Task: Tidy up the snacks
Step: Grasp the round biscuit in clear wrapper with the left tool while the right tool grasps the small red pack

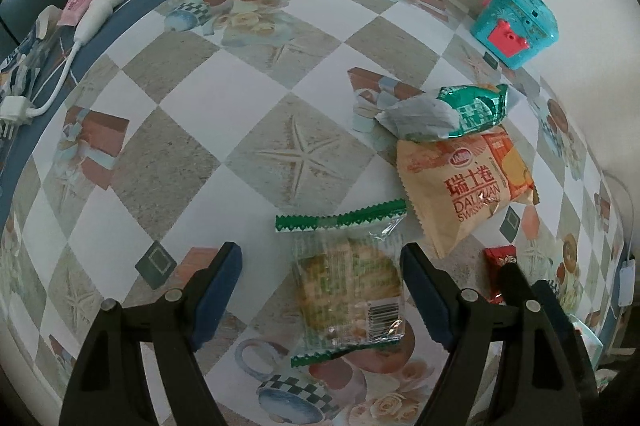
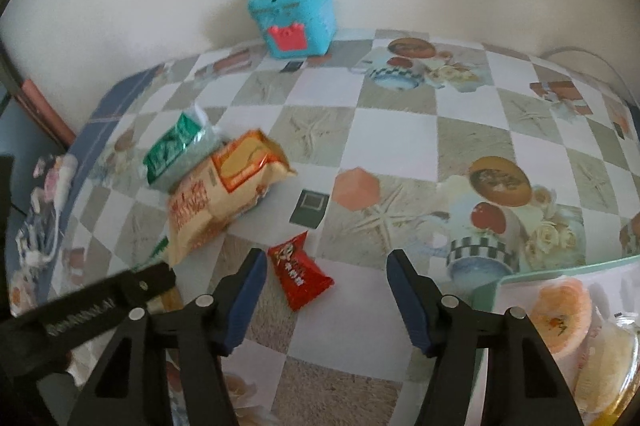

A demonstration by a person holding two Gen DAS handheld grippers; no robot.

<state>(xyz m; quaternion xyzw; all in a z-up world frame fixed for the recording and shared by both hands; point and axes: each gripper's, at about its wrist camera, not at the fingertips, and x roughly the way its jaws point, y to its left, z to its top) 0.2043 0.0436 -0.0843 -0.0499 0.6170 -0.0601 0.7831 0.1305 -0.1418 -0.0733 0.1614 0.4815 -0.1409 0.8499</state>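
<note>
On the checkered tablecloth (image 1: 192, 162) a clear snack packet with green edges (image 1: 348, 290) lies between the fingers of my left gripper (image 1: 322, 254). The gripper is open; the right finger is close beside the packet and the left one stands apart. My right gripper (image 2: 328, 258) is open over a small red packet (image 2: 300, 274), which lies near its left finger. The red packet (image 1: 498, 258) also shows in the left wrist view. A beige and orange roll-cake packet (image 1: 464, 186) (image 2: 224, 194) lies further back, with a green packet (image 1: 460, 110) (image 2: 176, 146) resting against it.
A teal box with a pink clasp (image 1: 516, 18) (image 2: 296, 14) stands by the wall. A white charger with its cable (image 1: 100, 2) lies on the blue cloth at the left. A clear container with pale round snacks (image 2: 580, 326) sits at the right.
</note>
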